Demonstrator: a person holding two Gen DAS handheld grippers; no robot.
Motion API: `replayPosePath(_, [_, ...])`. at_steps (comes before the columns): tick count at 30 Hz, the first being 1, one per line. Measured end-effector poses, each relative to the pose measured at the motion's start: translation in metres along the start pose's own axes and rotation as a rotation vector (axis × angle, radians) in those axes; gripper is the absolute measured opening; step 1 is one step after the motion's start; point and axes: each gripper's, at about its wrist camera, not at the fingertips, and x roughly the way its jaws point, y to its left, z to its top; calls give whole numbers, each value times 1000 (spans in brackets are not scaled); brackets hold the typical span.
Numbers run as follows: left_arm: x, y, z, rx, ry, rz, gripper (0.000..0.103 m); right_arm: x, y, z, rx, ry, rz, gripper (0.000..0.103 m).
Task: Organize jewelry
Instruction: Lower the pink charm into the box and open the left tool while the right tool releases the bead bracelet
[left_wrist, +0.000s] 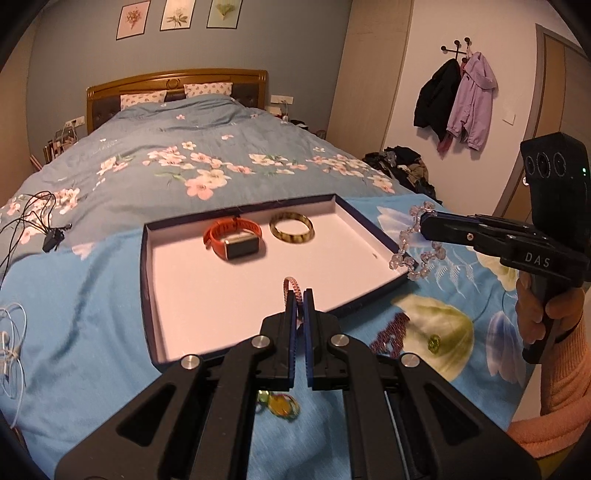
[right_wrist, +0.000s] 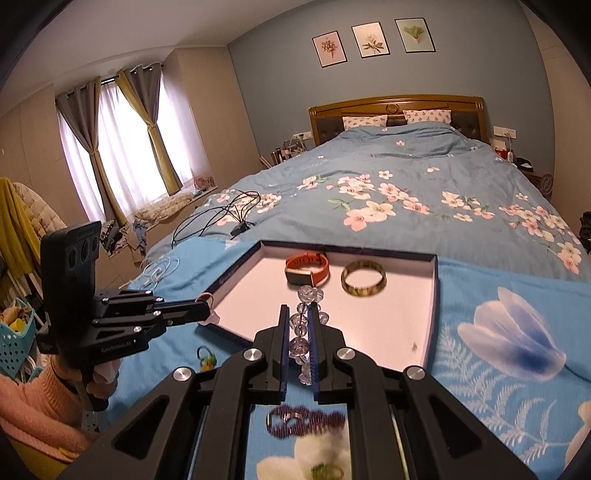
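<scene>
Two grippers each carry a bracelet toward one shallow tray that lies on the blue bedspread, filling the centre of both views. Inside it, toward the upper middle of the frame, sit an orange watch and, just beside it on the right, an amber bangle; the lower part of the white floor looks bare.

Left gripper: fingers pressed together on a braided bracelet, whose loop rises above the tips. The tips hang over the tray's near floor at lower centre of the frame, so this hand is judged the nearer to a drop.

Right gripper: fingers clamped on a clear bead bracelet, the strand running lengthwise between them. In the left wrist view the beads hang over the tray's right rim, partly outside it. The free floor lies ahead and inward of those tips.

Smaller pieces remain on the bedspread: a purple bead bracelet and a green ring
</scene>
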Motion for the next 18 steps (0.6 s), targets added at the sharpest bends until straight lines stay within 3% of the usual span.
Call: replayPosePath(18, [33,21,25,5,10,54,4,57,-12,38,45,23,14,8])
